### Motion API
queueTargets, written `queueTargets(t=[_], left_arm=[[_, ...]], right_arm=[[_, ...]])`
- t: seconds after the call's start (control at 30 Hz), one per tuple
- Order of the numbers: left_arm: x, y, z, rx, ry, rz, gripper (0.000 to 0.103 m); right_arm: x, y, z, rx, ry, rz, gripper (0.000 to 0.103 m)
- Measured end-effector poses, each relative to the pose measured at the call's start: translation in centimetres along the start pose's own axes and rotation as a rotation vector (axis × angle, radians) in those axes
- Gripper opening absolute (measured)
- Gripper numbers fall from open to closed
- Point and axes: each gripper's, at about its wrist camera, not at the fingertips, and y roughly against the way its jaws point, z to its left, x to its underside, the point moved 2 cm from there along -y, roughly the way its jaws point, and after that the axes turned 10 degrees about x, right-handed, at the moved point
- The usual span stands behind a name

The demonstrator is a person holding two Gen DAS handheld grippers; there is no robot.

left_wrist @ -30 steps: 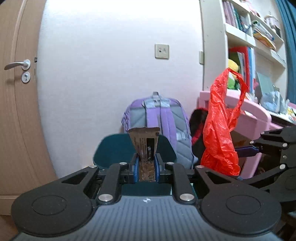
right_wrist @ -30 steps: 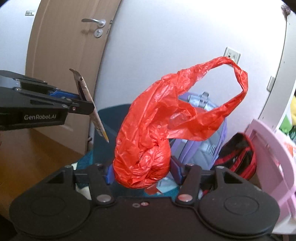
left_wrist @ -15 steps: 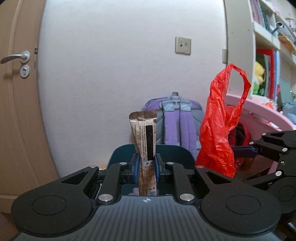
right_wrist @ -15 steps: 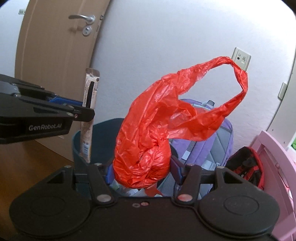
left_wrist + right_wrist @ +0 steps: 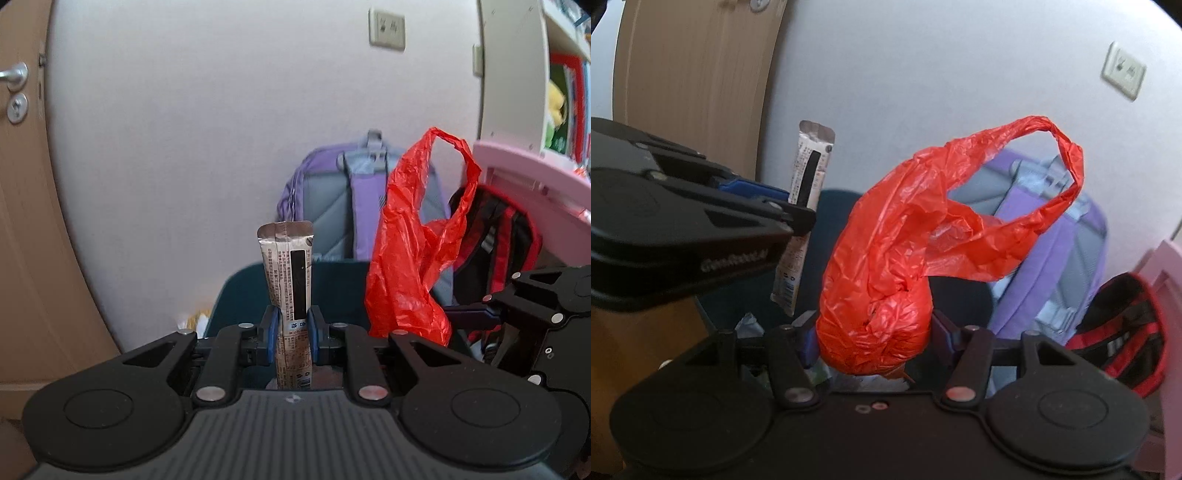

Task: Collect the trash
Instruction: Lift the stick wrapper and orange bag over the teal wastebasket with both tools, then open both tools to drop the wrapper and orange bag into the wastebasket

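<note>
L gripper [image 5: 291, 332] is clamped on a silver stick wrapper [image 5: 290, 280], upright, blue pads squeezing it at about mid-length. R gripper [image 5: 873, 334] is closed around the balled bottom of a red plastic bag [image 5: 886, 288], with the bag's handle loop standing up toward 1 o'clock.

Change vs 1 s ago: the wrapper was tilted and showing its brown edge-on side; now it's turned square, printed face w/ black stripe toward the L cam and standing straight. Both grippers have also moved in toward the dark teal bin [image 5: 332, 291]. In the L view the bin rim now fills the space right behind the pads, and the purple backpack [image 5: 354, 206] at 12 looks nearer. In the R view the wrapper [image 5: 803, 221] sits at 10 o'clock w/ its lower end hanging over the bin [image 5: 834, 221]; some crumpled trash is visible down inside.

Meaning for the task, as I read it: both items are carried to the drop zone and the release step is about due. The wrapper looks lined up over the opening; the bag is bulkier and seems over the bin too, but I can't tell if it's fully inside the rim line. Red/black bag [image 5: 1123, 325] at 3 o'clock and door [image 5: 22, 184] at 9 aren't involved.
</note>
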Motion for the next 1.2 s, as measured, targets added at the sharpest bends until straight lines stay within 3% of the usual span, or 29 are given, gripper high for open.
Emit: queueTargets(t=[0.43,0.57,0.63,0.83,0.9,1.2], left_arm=[[2.0,-5.1,1.4,0.02,0.069,0.179,0.016],[2.1,-5.6,1.4,0.024,0.096,0.209,0.018],[2.2,-5.5,1.6,0.024,0.119,0.22,0.021],[1.9,-4.6,1.4,0.022,0.132,0.205,0.038],[1.7,-3.9,1.4,0.009,0.138,0.186,0.071],[0.5,0.9,-0.2,-0.002,0.119,0.127,0.08]], right_arm=[[-0.1,-2.5,0.3,-0.026,0.01,0.078,0.064],[-0.2,-2.0,0.3,-0.013,0.018,0.063,0.08],[-0.2,-1.7,0.3,-0.006,0.026,0.06,0.082],[-0.2,-0.5,-0.4,0.007,0.013,0.054,0.084],[-0.1,0.2,-0.7,0.012,0.006,0.044,0.087],[-0.3,5.2,-1.6,0.015,-0.038,-0.001,0.093]])
